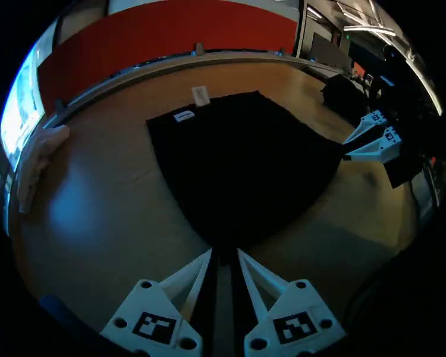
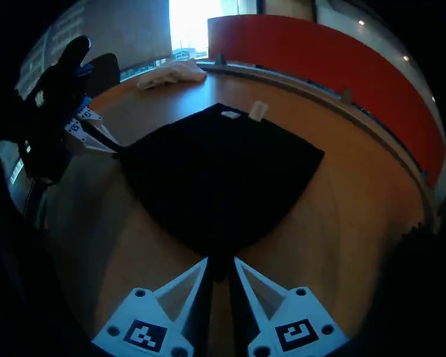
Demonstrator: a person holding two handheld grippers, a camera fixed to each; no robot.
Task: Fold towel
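A black towel [image 1: 241, 160] lies spread on the wooden table [image 1: 104, 202], with white tags at its far edge. My left gripper [image 1: 225, 257] is shut on the towel's near corner, the cloth pinched between its white fingers. The right gripper [image 1: 348, 153] shows at the right of the left gripper view, shut on another corner. In the right gripper view the same towel [image 2: 223, 172] stretches away from my right gripper [image 2: 221, 263], which pinches its near corner. The left gripper [image 2: 117, 150] holds the corner at the left of that view.
A light crumpled cloth [image 1: 35, 160] lies at the table's far left edge, seen also as the pale cloth [image 2: 172, 74] near the window. A red partition [image 1: 163, 35] runs behind the table. A person's dark sleeve [image 2: 56, 101] is behind the left gripper. A dark pile [image 1: 342, 92] sits far right.
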